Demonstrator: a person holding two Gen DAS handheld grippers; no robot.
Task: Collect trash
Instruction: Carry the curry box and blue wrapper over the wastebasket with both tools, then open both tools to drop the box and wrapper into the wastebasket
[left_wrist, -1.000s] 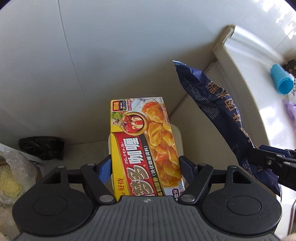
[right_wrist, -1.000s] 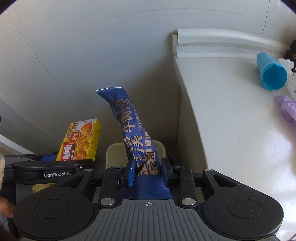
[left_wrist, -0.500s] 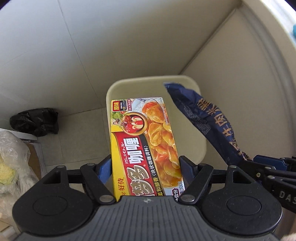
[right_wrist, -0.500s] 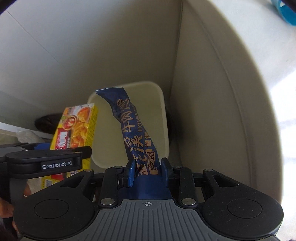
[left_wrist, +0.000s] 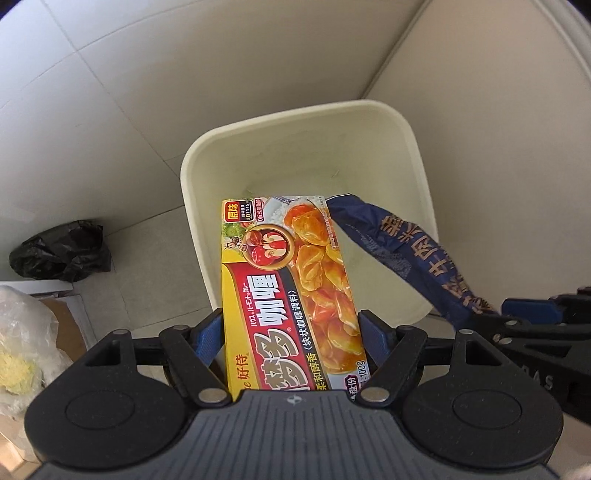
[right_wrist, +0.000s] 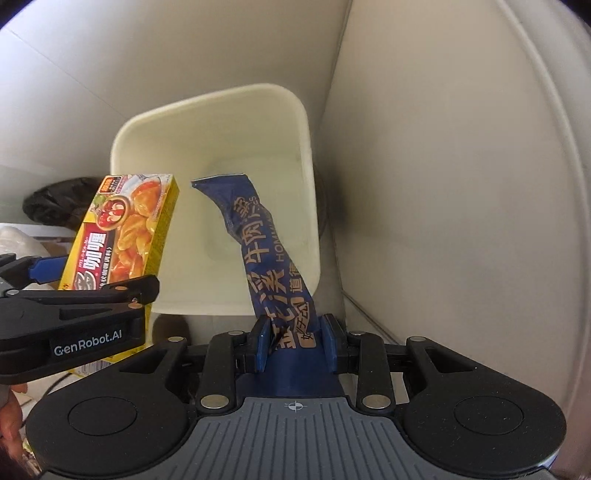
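My left gripper (left_wrist: 291, 332) is shut on a yellow curry box (left_wrist: 288, 291), held above the open cream trash bin (left_wrist: 229, 147). The box also shows at the left of the right wrist view (right_wrist: 125, 229). My right gripper (right_wrist: 295, 339) is shut on a dark blue snack wrapper (right_wrist: 266, 254), whose free end hangs over the bin (right_wrist: 207, 107). The wrapper shows at the right of the left wrist view (left_wrist: 413, 254), its tip touching the box's far corner. The bin's inside looks bare.
The bin stands on the floor in a corner, with a tiled wall (left_wrist: 184, 55) behind and a cream cabinet side (right_wrist: 461, 184) to its right. A black bag (left_wrist: 62, 251) lies on the floor to the left, near a clear bag (left_wrist: 26, 343) and cardboard.
Both grippers have tilted down and moved in over the bin, carrying the box and the wrapper. The counter top with the blue cup has left view; the bin now fills the middle.
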